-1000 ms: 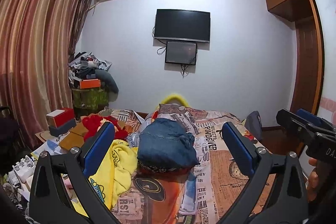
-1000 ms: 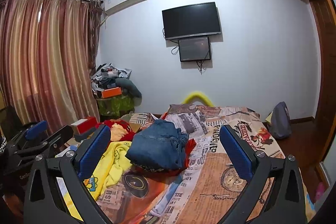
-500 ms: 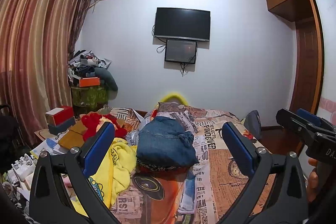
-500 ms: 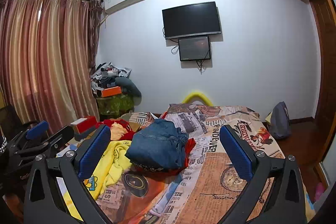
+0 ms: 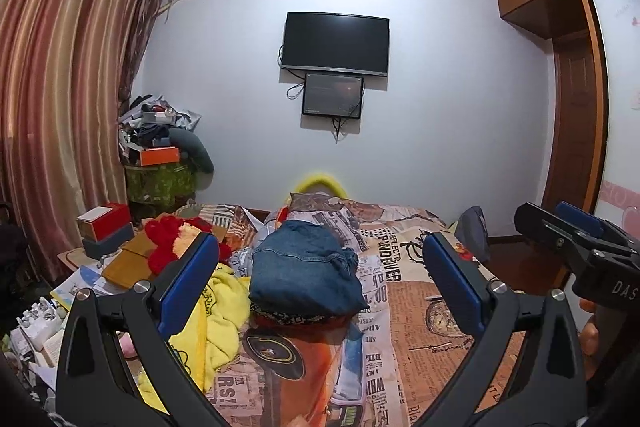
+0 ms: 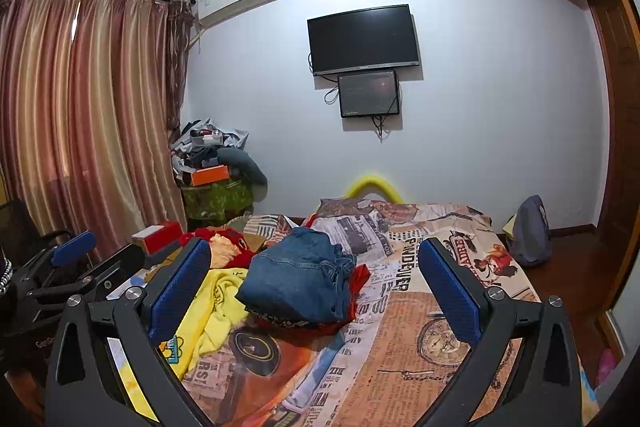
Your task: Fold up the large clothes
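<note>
left wrist view: left gripper (image 5: 320, 279) nearest lens, blue pads (image 5: 188, 283) spread wide, nothing btwn them, held level above bed (image 5: 420, 311) w/ newspaper-print cover. past the tips: folded blue denim garment (image 5: 304, 271) lying mid-bed on top of a red item w/ dark patterned edge, not touched by either tool. just left of denim: crumpled yellow cloth (image 5: 224, 307), partly hidden behind left pad. farther left: red fuzzy clothing (image 5: 168, 243), red box on grey box (image 5: 106, 231), papers and small clutter at bed's edge. right edge: right gripper (image 5: 576, 239) in profile, side by side w/ left one, fingertips of a hand below it. grey bag (image 5: 474, 231) beside bed, right. back corner: green bin-like stand (image 5: 160, 183) heaped w/ orange box and clothes; contents inside not visible. far wall: tv (image 5: 336, 43), small screen under it, ac unit, striped curtains left.

right wrist view: right gripper (image 6: 316, 275) fingers wide apart too, empty, aimed over denim garment (image 6: 300, 279); left gripper (image 6: 76, 263) at left edge.
</note>
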